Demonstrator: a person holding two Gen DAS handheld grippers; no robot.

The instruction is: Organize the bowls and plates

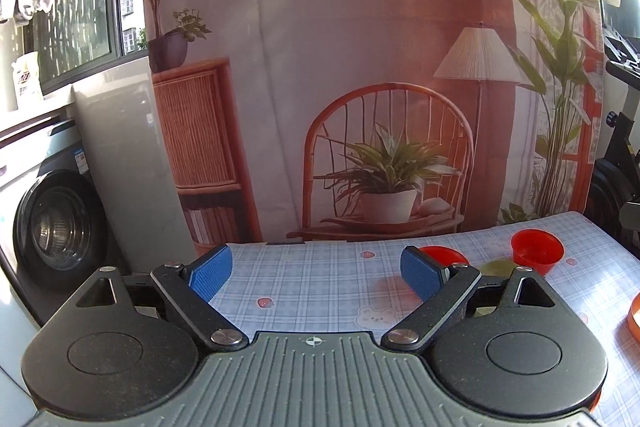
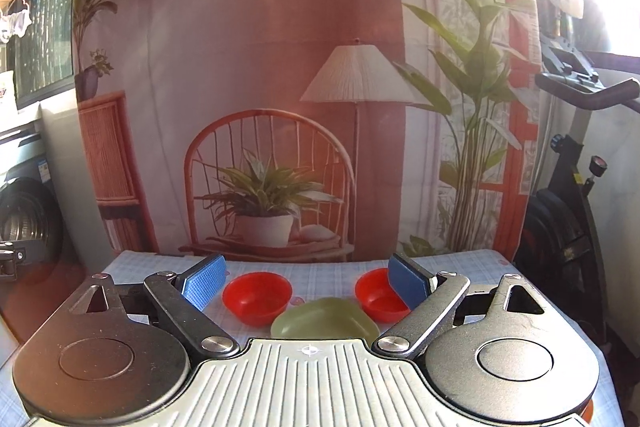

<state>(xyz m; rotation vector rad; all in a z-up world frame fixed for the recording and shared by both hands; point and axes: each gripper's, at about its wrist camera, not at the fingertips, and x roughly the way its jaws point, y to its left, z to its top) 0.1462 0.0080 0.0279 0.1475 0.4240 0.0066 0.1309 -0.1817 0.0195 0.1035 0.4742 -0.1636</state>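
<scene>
In the right wrist view two red bowls stand on the checked tablecloth (image 2: 332, 275): one bowl (image 2: 256, 297) left of centre, the other bowl (image 2: 376, 297) partly behind the right finger (image 2: 408, 285). A pale green plate (image 2: 324, 319) lies just in front of them. My right gripper (image 2: 308, 285) is open above the table, nothing between its blue pads. In the left wrist view my left gripper (image 1: 316, 273) is open and empty over the cloth (image 1: 320, 279). A red bowl (image 1: 536, 251) stands to its right; another red bowl (image 1: 444, 253) and the green plate (image 1: 496, 267) peek from behind the right finger (image 1: 420, 273).
An orange dish edge (image 1: 634, 315) shows at the right border. A printed backdrop (image 2: 260, 107) hangs behind the table's far edge. A washing machine (image 1: 52, 223) stands left of the table, an exercise bike (image 2: 568, 187) to the right.
</scene>
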